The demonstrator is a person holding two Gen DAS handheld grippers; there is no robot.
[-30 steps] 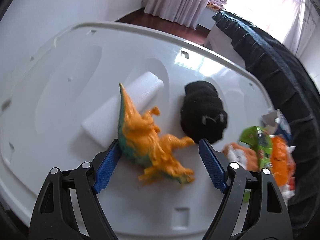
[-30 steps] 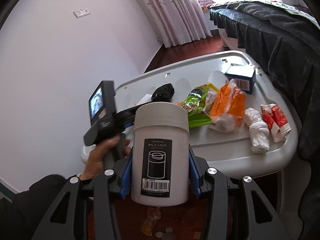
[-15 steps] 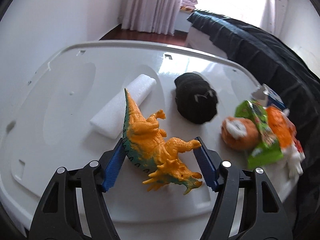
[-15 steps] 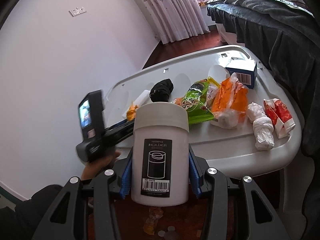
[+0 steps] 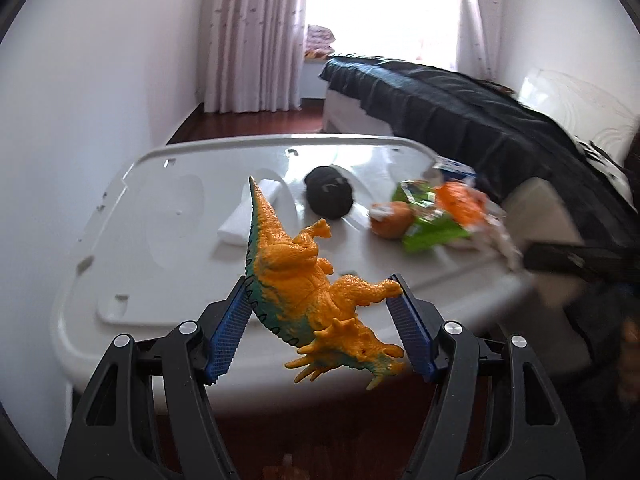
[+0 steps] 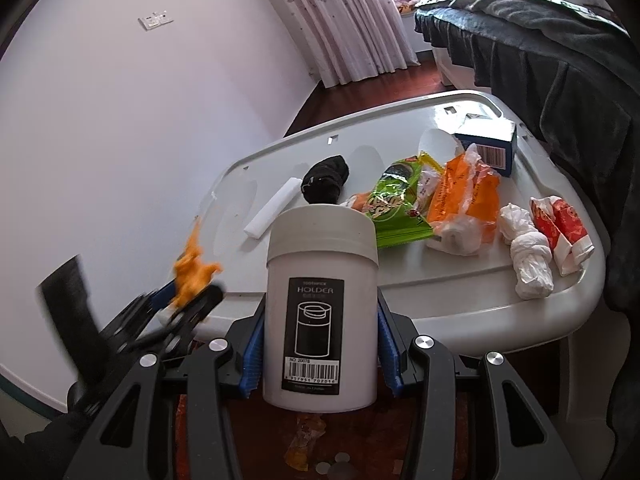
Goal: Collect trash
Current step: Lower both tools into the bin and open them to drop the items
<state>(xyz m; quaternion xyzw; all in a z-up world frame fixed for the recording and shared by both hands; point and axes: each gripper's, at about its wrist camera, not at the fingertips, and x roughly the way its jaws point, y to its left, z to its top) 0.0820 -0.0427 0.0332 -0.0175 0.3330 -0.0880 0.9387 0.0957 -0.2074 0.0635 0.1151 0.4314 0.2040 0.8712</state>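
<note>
**Toy dinosaur lifted off the table; holder canister kept in hand**

Since the earlier frames, we find the toy dinosaur (image 5: 316,292) raised clear of the white table (image 5: 132,280) and drawn back past its near edge, where before it lay on the surface beside the foam block (image 5: 244,220). The left gripper (image 5: 320,328) has its blue pads clamped on the dinosaur, one against its back and the other at a leg; the jaws closed in a little during the lift. In the right wrist view the same toy shows only as an orange smear (image 6: 192,264), so its pose cannot be confirmed there.

The right gripper (image 6: 320,344) is closed on the white toothpick holder (image 6: 322,308), upright, in front of the table and unchanged. We judge it is held ready as a receptacle or simply parked while the left hand works; which, we cannot tell.

Trash remaining on the table: green snack packet (image 6: 394,204), orange plastic bag (image 6: 464,204), knotted white bag (image 6: 528,244), red-and-white wrapper (image 6: 560,232), blue box (image 6: 490,144) and a black bundle (image 6: 326,180).

No bin appears in either view. Floor litter below the holder is too small to identify. The left wrist view is blurred at its right side, where a dark bar crosses unidentified.
</note>
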